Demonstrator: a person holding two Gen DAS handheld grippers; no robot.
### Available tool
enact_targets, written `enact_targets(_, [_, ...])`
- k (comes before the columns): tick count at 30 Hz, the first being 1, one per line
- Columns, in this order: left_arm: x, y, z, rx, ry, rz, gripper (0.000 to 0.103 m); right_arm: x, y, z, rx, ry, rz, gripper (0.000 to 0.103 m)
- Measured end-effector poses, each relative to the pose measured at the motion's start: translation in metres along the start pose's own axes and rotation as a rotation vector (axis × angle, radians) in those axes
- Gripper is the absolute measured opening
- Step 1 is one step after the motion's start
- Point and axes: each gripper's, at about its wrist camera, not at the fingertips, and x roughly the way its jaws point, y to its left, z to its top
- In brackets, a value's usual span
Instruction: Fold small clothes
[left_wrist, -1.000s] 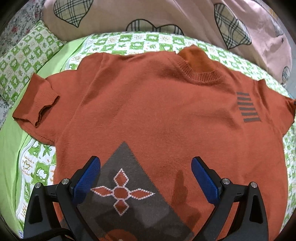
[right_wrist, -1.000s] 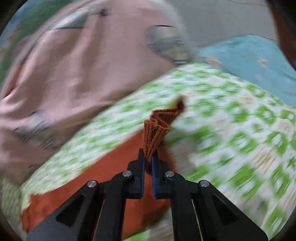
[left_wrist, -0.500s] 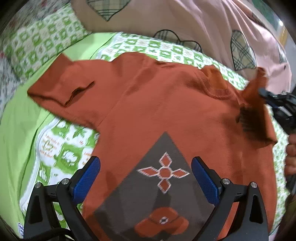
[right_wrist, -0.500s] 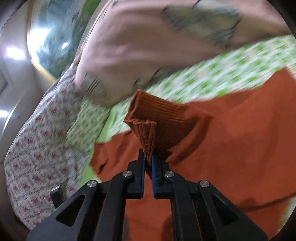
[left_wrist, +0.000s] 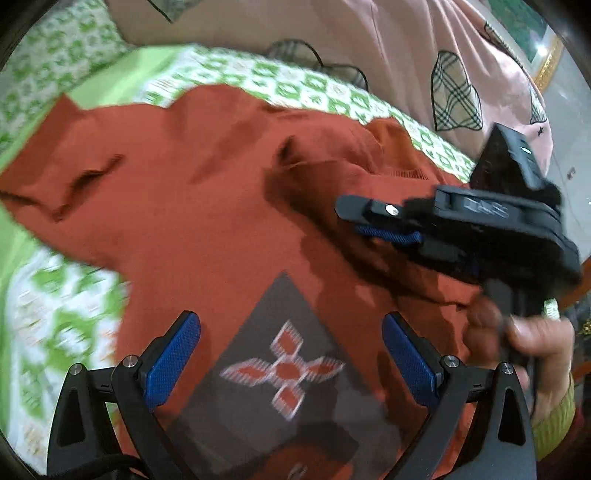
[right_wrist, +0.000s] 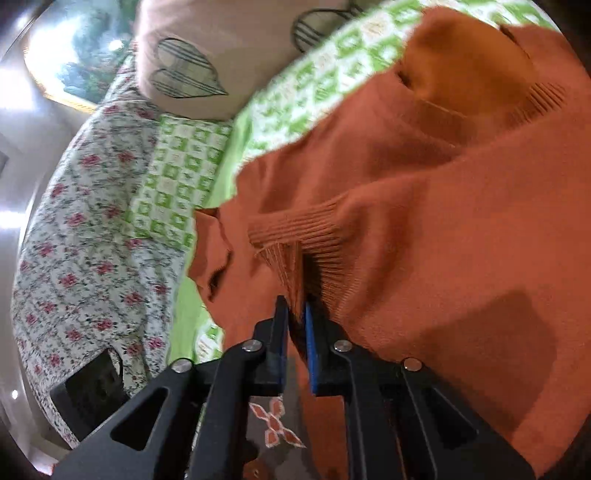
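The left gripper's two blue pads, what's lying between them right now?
In the left wrist view, the open left gripper frames only the orange sweater: its grey diamond patch. The pads touch nothing.

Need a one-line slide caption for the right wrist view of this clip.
Right gripper opening around the ribbed sleeve cuff it has laid across the orange sweater on the green checked bedsheet.
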Motion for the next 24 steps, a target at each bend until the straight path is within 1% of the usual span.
enact_targets(1, [0.011, -0.001, 0.006, -0.004, 0.016, -0.017, 0.099, -0.005, -0.001, -0.001, 0.010, 0.002, 0.004, 0.019])
enact_targets(2, [0.019, -0.002, 0.011, -0.005, 0.024, -0.013, 0.099, -0.017, -0.002, -0.003, 0.012, -0.016, 0.009, 0.019])
enact_targets(4, [0.031, -0.005, 0.020, -0.004, 0.019, -0.002, 0.100, -0.040, -0.001, -0.006, -0.006, -0.058, -0.007, 0.019])
enact_targets(8, [0.051, -0.004, 0.044, -0.039, -0.002, -0.014, 0.099, -0.109, -0.004, -0.023, -0.016, -0.184, -0.036, 0.019])
enact_targets(9, [0.055, -0.004, 0.049, -0.050, -0.011, -0.018, 0.099, -0.120, -0.005, -0.027, -0.011, -0.204, -0.045, 0.019])
enact_targets(10, [0.058, -0.004, 0.054, -0.057, -0.026, -0.022, 0.096, -0.133, -0.007, -0.032, -0.001, -0.230, -0.055, 0.019])
enact_targets(11, [0.060, -0.005, 0.058, -0.054, -0.042, -0.030, 0.079, -0.147, -0.012, -0.039, 0.016, -0.258, -0.067, 0.019])
enact_targets(12, [0.061, -0.006, 0.061, -0.045, -0.049, -0.039, 0.066, -0.155, -0.015, -0.045, 0.031, -0.279, -0.081, 0.019])
enact_targets(13, [0.062, -0.008, 0.062, -0.031, -0.049, -0.047, 0.031, -0.164, -0.019, -0.051, 0.050, -0.300, -0.098, 0.019])
enact_targets(14, [0.064, -0.010, 0.064, -0.019, -0.036, -0.069, 0.006, -0.175, -0.026, -0.058, 0.071, -0.330, -0.114, 0.019])
enact_targets(15, [0.063, -0.013, 0.064, -0.015, -0.031, -0.094, 0.005, -0.179, -0.027, -0.060, 0.082, -0.345, -0.121, 0.019])
enact_targets(16, [0.056, -0.014, 0.063, -0.006, -0.053, -0.095, 0.005, -0.187, -0.032, -0.064, 0.100, -0.372, -0.133, 0.019])
enact_targets(17, [0.046, -0.015, 0.061, 0.005, -0.079, -0.080, 0.005, -0.192, -0.034, -0.066, 0.111, -0.387, -0.141, 0.019])
enact_targets(18, [0.031, -0.012, 0.060, 0.008, -0.121, -0.078, 0.004, -0.197, -0.036, -0.067, 0.118, -0.401, -0.154, 0.019])
enact_targets(19, [0.015, -0.005, 0.059, -0.007, -0.167, -0.093, 0.004, -0.203, -0.038, -0.069, 0.124, -0.416, -0.175, 0.019])
enact_targets(21, [0.003, 0.008, 0.059, -0.018, -0.210, -0.071, 0.004, -0.219, -0.046, -0.072, 0.123, -0.454, -0.262, 0.019])
enact_targets(23, [0.011, 0.020, 0.058, -0.008, -0.168, -0.025, 0.005, -0.227, -0.054, -0.067, 0.125, -0.473, -0.360, 0.019])
enact_targets(24, [0.016, 0.024, 0.056, -0.010, -0.147, -0.011, 0.005, -0.229, -0.058, -0.064, 0.130, -0.474, -0.386, 0.019])
